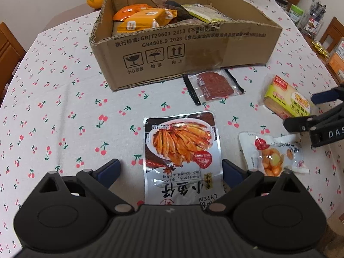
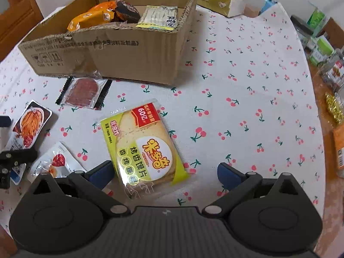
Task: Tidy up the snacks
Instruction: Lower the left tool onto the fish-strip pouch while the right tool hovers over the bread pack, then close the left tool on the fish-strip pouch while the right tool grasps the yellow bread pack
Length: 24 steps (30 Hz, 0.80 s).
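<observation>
Two claws stand wide and hold nothing. Our left gripper (image 1: 169, 173) straddles the near end of the fish pouch (image 1: 181, 150), whose long axis runs straight ahead toward the cardboard box (image 1: 182, 60); our right gripper (image 2: 165, 173) has the bread-chip pack (image 2: 144, 146) lying skewed between its fingers.

A white tablecloth (image 1: 64, 99) printed with small red cherries on green stems lies under a plain brown cardboard box (image 1: 185, 49) with black printed symbols. Orange wrappers (image 1: 139, 19) fill it, beside a yellow-green toast-slice packet (image 2: 146, 148) bearing a red label.
</observation>
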Motion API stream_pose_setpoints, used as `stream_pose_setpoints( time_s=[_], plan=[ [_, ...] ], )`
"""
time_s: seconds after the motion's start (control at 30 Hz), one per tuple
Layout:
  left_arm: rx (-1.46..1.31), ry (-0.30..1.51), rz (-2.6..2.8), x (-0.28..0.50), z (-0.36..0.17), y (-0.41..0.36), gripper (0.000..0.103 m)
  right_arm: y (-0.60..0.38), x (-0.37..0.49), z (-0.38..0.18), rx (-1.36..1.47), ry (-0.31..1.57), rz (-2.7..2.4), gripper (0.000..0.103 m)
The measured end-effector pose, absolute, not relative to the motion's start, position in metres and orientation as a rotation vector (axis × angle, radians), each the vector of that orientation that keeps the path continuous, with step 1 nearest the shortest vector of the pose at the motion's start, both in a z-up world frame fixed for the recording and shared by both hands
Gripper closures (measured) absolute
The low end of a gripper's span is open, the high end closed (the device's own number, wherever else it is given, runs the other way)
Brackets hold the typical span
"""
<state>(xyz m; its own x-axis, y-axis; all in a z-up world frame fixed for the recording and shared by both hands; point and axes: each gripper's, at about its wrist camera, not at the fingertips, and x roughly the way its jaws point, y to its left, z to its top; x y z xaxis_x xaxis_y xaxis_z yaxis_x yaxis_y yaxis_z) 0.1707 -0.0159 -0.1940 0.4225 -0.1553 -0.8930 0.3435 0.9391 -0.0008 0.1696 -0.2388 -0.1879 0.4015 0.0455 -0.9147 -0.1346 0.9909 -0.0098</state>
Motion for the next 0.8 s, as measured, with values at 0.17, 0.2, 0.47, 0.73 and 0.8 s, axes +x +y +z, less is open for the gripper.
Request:
stream_pose_setpoints(
  time_s=[0.17, 0.2, 0.47, 0.73, 0.8],
  plan=[
    [0.189, 1.108, -0.318, 0.167, -0.192, -0.024, 0.007, -0.239, 0.172, -0.188, -0.112, 1.149, 0.158, 0.000],
    [0.187, 1.107, -0.313, 0.166, -0.192, -0.026, 0.007, -0.239, 0.172, -0.188, -0.113, 1.150, 0.161, 0.000],
    [0.165, 1.102, -0.281, 0.163, -0.188, -0.031, 0.020, -0.239, 0.170, -0.188, -0.121, 1.126, 0.177, 0.000],
    [0.148, 1.102, -0.255, 0.161, -0.188, -0.032, 0.022, -0.239, 0.173, -0.188, -0.148, 1.122, 0.224, 0.000],
    [0.151, 1.100, -0.260, 0.162, -0.188, -0.032, 0.022, -0.238, 0.175, -0.188, -0.162, 1.119, 0.251, 0.000]
  ],
)
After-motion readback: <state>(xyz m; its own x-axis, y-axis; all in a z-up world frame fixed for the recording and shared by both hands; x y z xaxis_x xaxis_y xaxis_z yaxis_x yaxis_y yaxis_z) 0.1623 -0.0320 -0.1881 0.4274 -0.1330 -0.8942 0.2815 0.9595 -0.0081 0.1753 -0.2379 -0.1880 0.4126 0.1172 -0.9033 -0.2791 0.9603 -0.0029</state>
